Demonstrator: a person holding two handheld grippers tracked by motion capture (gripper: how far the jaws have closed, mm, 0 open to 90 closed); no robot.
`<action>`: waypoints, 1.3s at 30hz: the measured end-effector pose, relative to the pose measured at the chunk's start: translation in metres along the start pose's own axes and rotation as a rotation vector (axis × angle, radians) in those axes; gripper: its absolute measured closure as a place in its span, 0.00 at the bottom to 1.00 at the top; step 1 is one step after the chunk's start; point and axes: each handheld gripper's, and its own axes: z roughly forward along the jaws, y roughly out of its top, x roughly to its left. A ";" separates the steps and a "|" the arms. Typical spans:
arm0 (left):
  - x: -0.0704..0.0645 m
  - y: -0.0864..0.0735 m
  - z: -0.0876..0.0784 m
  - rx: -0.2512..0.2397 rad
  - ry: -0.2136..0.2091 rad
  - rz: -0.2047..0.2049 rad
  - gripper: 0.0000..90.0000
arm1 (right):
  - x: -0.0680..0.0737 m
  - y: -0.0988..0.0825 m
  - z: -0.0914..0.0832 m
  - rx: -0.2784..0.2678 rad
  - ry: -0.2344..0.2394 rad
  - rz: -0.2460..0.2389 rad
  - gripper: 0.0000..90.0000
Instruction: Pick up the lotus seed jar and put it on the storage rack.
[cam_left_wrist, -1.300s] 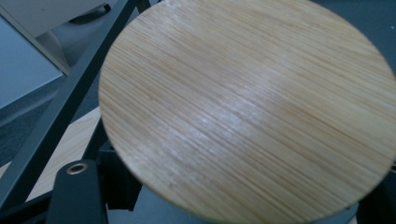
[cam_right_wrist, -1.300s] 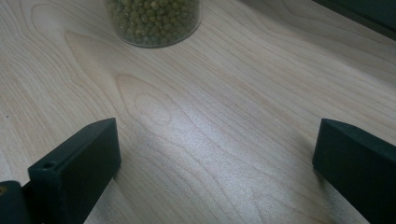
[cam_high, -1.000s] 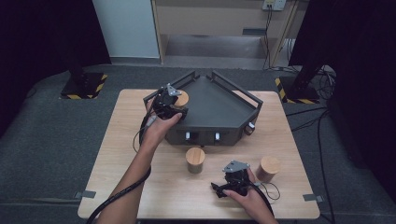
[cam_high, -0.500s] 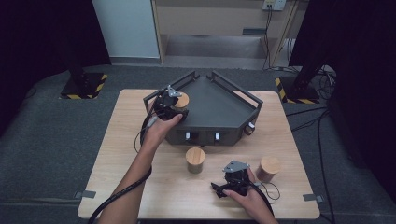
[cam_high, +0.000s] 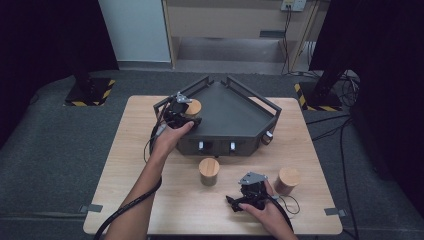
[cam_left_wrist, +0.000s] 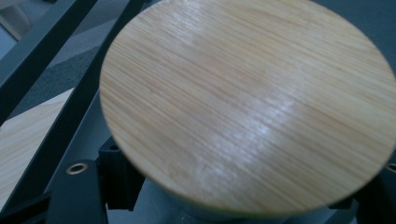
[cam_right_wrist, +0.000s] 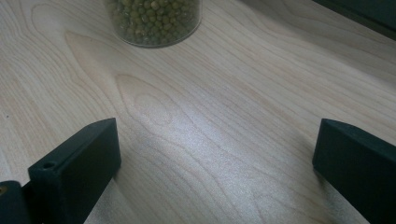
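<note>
Jar held at the tray's left corner

Left claw was clamped on a small glass jar with a round bamboo lid, and I held that jar at the left corner of the dark grey angular metal tray, just inside its raised rail. I judged the reason for that spot to be simple: the tray stood at the far middle of the pale wooden surface, and the jar seemed meant to end up inside it, so I carried it in over the low rail rather than across the front wall. Whether its base already rested on the tray floor I could not tell. My hand gripped the claw from behind, so the jaws pinched the jar's body below the lid and kept it upright.

Right claw lay low on the near part of the surface with its jaws wide apart and nothing between them, only bare wood. It rested between two more bamboo-lidded jars: one near the middle, in front of the tray, and one just to its right. From that claw's own camera, the jar ahead showed clear glass packed with small green beans.

Seen close, the held jar's lid was a flat disc of light bamboo with fine straight grain and a soft sheen, wider than the grey-looking body under it. My jaws sat dark on either side beneath its rim.
</note>
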 end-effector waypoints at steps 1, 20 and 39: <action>0.001 -0.001 0.000 -0.002 -0.004 -0.007 0.27 | 0.000 0.000 0.000 0.000 0.000 0.000 0.01; -0.017 -0.009 -0.020 -0.030 0.049 0.011 0.07 | 0.000 0.000 0.000 0.001 0.000 0.001 0.01; -0.031 -0.035 -0.072 -0.073 0.083 0.008 0.06 | 0.000 0.000 0.000 0.000 0.001 0.002 0.01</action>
